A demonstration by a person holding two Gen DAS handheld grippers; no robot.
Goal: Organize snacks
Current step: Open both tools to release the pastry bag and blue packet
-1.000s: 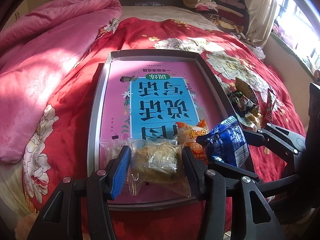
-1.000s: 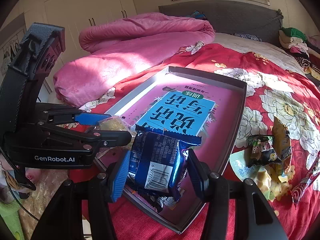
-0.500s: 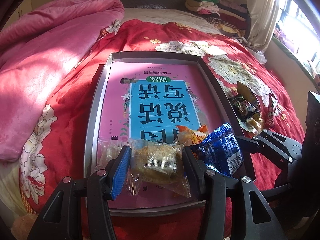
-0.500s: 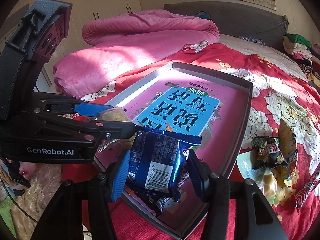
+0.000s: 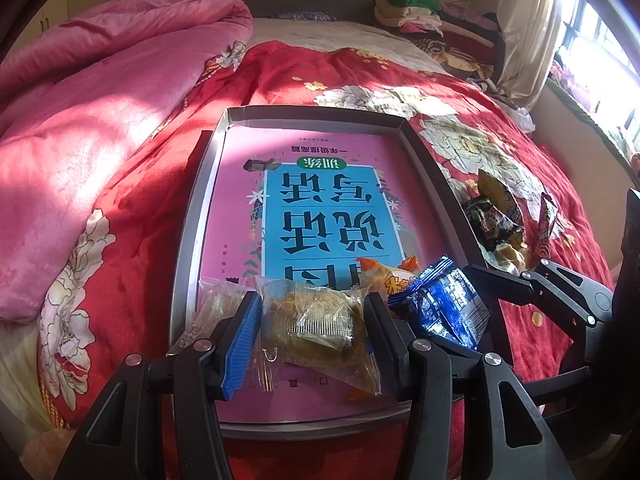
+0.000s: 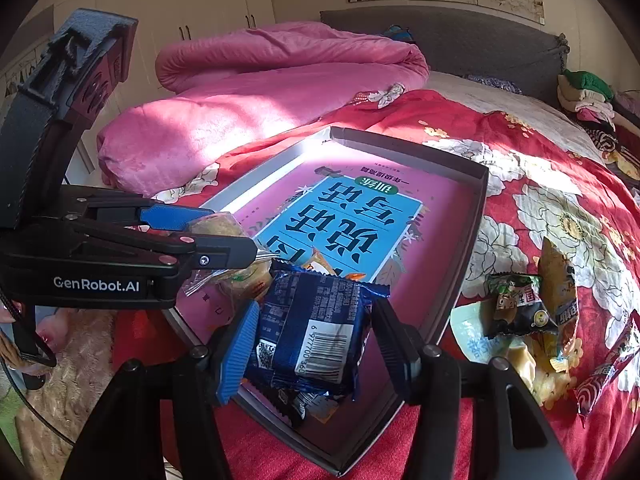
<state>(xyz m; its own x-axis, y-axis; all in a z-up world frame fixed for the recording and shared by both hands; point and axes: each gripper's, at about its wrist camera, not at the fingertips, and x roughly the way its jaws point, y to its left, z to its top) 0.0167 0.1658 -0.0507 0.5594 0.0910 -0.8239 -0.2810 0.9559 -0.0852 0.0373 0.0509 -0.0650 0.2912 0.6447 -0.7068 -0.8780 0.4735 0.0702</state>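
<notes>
Holding both tools over the near end of the grey tray (image 5: 192, 240), which sits on the red flowered bedspread (image 5: 132, 248). My left gripper (image 5: 312, 320) is clamped on a clear packet holding a crumbly yellowish cake (image 5: 316, 320); the blue pad presses one side, the black finger the other, and the packet lies low against the pink and blue book cover (image 5: 320, 208) lining the tray floor. Another clear packet (image 5: 212, 308) rests just left of it, and an orange packet (image 5: 384, 276) sits behind, touching the blue wrapper. My right gripper (image 6: 316, 340) has a dark blue foil snack (image 6: 316, 332) between its fingers, barcode facing the camera; the right jaws have eased only slightly wider, the blue pad still touches the wrapper's edge, and the snack stands tilted above the tray's near corner, over darker packets (image 6: 296, 400) lying under it. Loose snacks (image 6: 532, 312) lie on the bedspread just right of the tray. A pink quilt (image 6: 260, 96) is heaped on the far left.
</notes>
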